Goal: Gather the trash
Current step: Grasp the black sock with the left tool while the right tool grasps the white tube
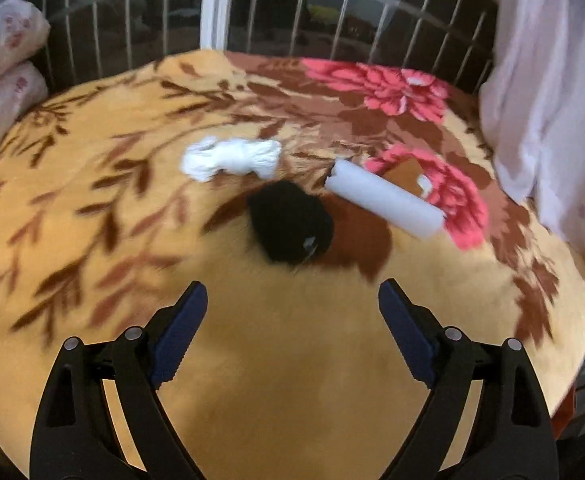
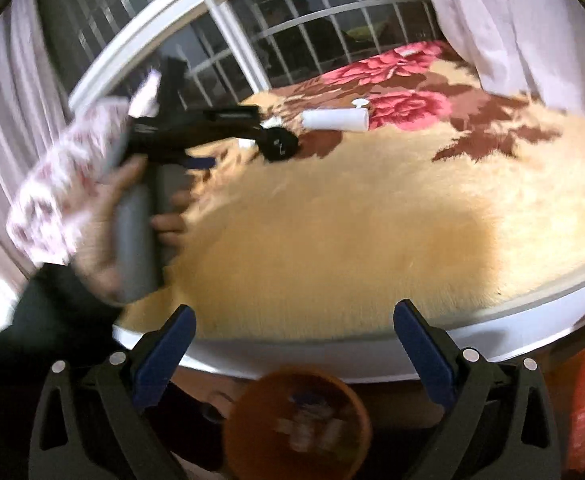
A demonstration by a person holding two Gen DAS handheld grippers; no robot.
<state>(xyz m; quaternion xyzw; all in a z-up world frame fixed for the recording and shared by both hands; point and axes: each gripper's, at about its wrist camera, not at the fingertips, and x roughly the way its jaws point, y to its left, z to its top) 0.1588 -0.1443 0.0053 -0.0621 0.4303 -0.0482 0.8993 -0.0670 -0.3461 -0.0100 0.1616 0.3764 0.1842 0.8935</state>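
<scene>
On the floral blanket (image 1: 92,184) lie a crumpled white tissue (image 1: 230,158), a white paper tube (image 1: 384,200), a round black object (image 1: 288,226) and a brown cardboard scrap (image 1: 406,172). My left gripper (image 1: 292,292) hangs open above the blanket, just short of the black object, with nothing between its fingers. The right wrist view shows the tube (image 2: 334,120) and the black object (image 2: 280,144) far across the bed. My right gripper (image 2: 294,312) is open and empty over the bed's near edge, above an orange bin (image 2: 332,384) holding blurred scraps.
A barred window (image 1: 292,20) runs behind the bed. White curtains (image 1: 544,100) hang at the right and flowered pillows (image 1: 4,60) lie at the left. The bed's white edge (image 2: 292,356) separates blanket and bin. A person's hand (image 2: 100,224) holds a grey handle at the left.
</scene>
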